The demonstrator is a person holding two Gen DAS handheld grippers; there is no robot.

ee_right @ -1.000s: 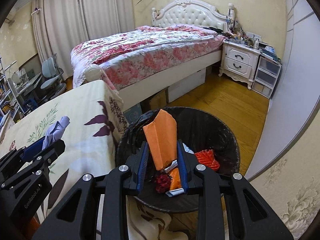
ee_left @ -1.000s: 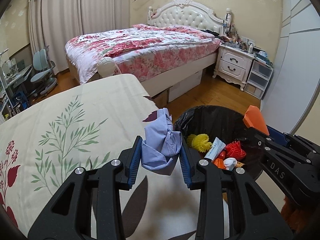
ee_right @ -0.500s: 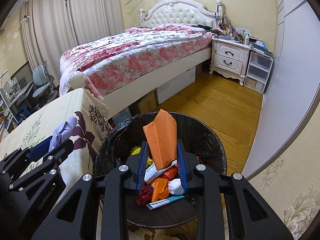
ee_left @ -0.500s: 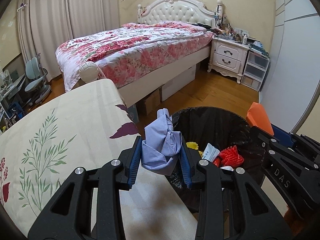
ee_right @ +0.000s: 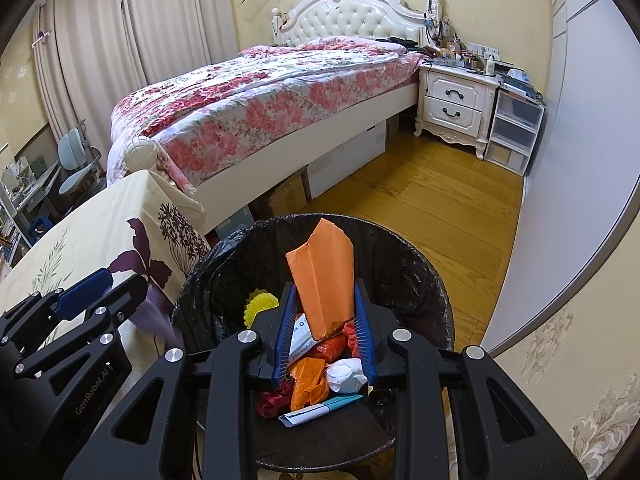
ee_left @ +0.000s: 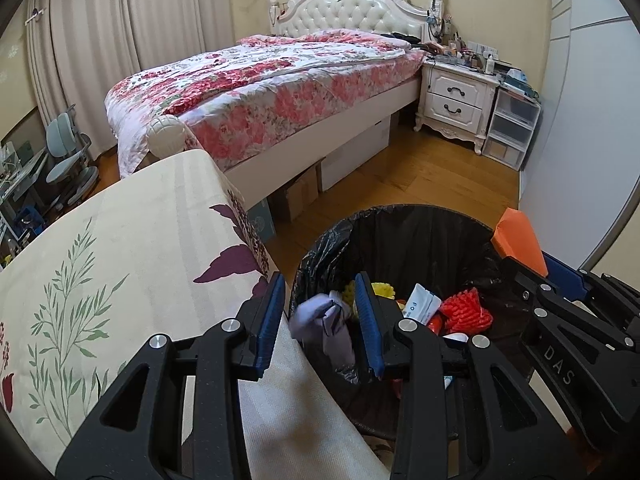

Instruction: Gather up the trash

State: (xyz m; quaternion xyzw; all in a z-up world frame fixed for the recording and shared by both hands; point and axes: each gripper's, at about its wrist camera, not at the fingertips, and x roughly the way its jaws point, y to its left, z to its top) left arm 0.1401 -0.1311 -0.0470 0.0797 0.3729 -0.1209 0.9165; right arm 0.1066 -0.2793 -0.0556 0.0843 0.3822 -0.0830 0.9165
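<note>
On the right gripper (ee_left: pixel 568 364), seen from your left wrist camera, the letters "DAS" stand in pale print on its black arm. On the left gripper (ee_right: pixel 80 396), seen from your right wrist camera, "GenRobot.AI" runs along its black body. Print on the white packet (ee_left: pixel 420 305) in the bin is too small to read.

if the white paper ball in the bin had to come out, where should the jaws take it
Grip the white paper ball across its rounded middle, coming straight down from above: it lies on top of the trash in the bin, its upper side bare, orange scraps crowding its left.
</note>
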